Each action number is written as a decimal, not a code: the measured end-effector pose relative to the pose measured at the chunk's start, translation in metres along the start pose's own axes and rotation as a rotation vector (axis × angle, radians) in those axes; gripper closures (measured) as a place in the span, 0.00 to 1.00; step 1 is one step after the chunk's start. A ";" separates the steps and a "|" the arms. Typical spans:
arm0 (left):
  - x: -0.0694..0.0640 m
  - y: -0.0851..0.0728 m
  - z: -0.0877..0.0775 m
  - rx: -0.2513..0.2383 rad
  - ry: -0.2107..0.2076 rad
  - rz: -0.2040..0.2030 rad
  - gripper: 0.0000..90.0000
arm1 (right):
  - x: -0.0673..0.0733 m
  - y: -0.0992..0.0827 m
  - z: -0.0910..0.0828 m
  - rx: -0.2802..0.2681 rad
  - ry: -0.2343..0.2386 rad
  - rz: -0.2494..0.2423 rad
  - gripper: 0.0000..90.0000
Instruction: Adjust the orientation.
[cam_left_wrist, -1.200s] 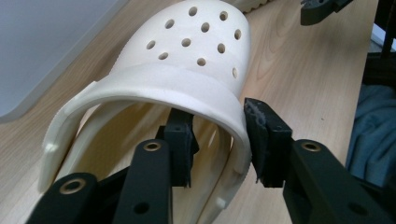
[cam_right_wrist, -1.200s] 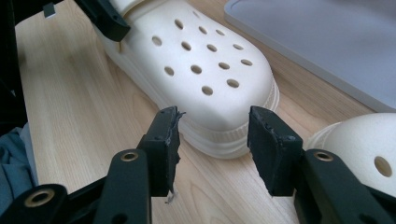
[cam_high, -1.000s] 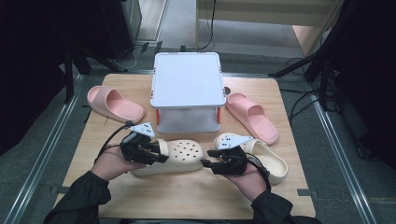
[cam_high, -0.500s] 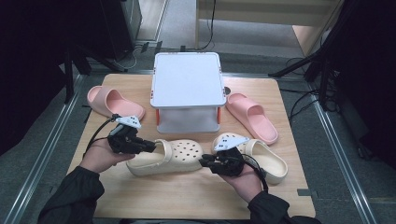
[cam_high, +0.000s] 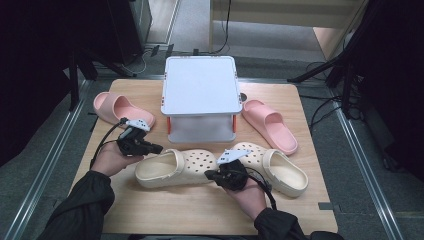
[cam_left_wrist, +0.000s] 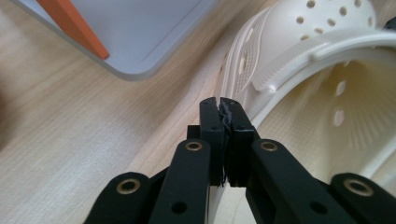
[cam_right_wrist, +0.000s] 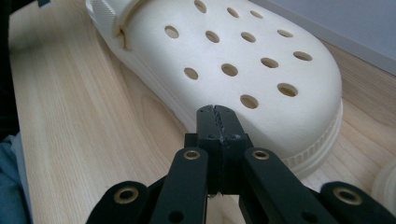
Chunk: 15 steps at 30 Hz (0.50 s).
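A pale wooden desk (cam_high: 165, 210) stands on grey floor (cam_high: 385, 165) (dark stands, probably equipment, behind). The cream clog (cam_high: 172, 168) lies near its front edge, between the left gripper (cam_high: 152, 148) and right gripper (cam_high: 212, 175), both just closed, empty.

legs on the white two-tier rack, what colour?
Orange: the thin upright legs of the white two-tier rack. Clearest in the left gripper view.

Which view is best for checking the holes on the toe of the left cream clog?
Right gripper view: the left cream clog has its holed toe close and sharp. The high view shows the whole clog, small. The left gripper view shows its heel opening and strap.
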<state>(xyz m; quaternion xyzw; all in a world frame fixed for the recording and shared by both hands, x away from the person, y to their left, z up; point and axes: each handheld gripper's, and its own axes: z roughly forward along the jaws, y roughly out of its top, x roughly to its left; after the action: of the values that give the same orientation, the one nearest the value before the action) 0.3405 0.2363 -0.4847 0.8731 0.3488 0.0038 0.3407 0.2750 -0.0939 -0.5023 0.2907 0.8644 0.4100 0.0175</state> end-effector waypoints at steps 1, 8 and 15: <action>0.001 0.000 0.000 0.002 0.001 -0.003 0.99 | -0.001 0.000 0.000 -0.001 0.003 0.005 1.00; 0.000 -0.007 -0.002 -0.002 -0.028 -0.025 0.99 | -0.002 0.000 0.000 -0.002 -0.004 -0.001 1.00; -0.009 -0.014 -0.005 0.002 -0.013 -0.014 0.99 | -0.005 0.002 0.001 -0.009 -0.021 0.007 1.00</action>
<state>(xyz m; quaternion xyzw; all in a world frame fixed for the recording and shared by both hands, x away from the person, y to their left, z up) 0.3236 0.2411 -0.4875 0.8709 0.3526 -0.0045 0.3423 0.2806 -0.0954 -0.5027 0.2981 0.8612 0.4109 0.0265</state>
